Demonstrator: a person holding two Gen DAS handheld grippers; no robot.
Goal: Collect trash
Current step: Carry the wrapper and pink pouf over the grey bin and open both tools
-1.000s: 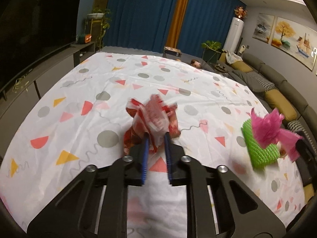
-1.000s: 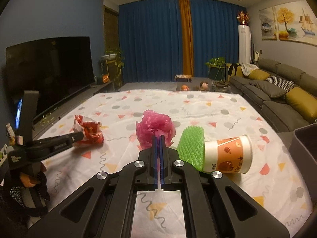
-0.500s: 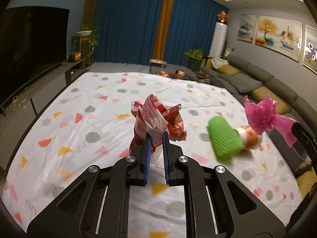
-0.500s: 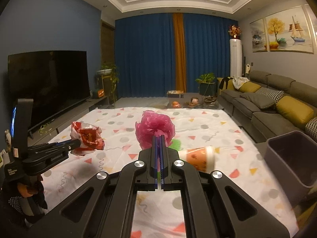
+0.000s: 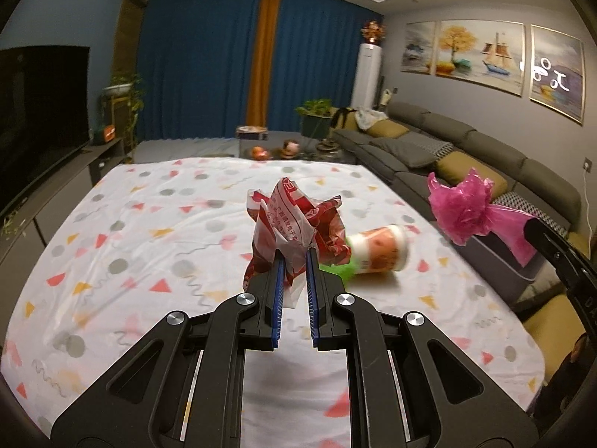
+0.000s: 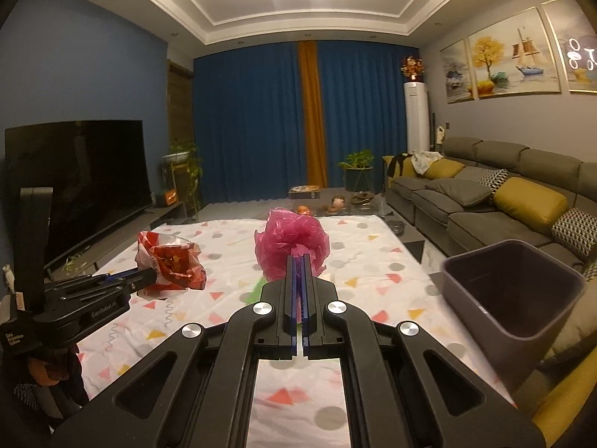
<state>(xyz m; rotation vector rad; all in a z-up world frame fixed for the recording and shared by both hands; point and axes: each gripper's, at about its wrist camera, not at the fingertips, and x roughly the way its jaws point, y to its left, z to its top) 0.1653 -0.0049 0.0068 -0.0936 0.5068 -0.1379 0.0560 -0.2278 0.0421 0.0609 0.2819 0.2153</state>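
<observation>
A crumpled red-and-white plastic wrapper [image 5: 294, 227] is pinched between the blue pads of the left gripper [image 5: 294, 261], which holds it up off the table; the jaws stand narrow with the wrapper's lower folds bunched between them. From the right wrist view the same wrapper [image 6: 169, 265] hangs at the tip of that gripper [image 6: 145, 274], clear of the cloth. The right gripper [image 6: 297, 261] is clenched, jaws nearly touching, on a crumpled pink plastic bag [image 6: 293, 246], which puffs out above and ahead of the fingertips; in the left view the pink bag [image 5: 462, 209] is held in the air to the right, near the table's edge. Below and between the two, a paper cup [image 5: 380, 248] with orange print lies on its side on the table, with a bit of green material [image 5: 341, 270] at its left end, possibly foam netting, though it is mostly hidden behind the wrapper. The table is covered by a white cloth [image 5: 149, 231] printed with grey dots and coloured triangles. Just beside the table's right edge stands a dark purple bin [image 6: 522, 291], open at the top, with the grey sofa [image 6: 477, 194] and its yellow cushions behind it
</observation>
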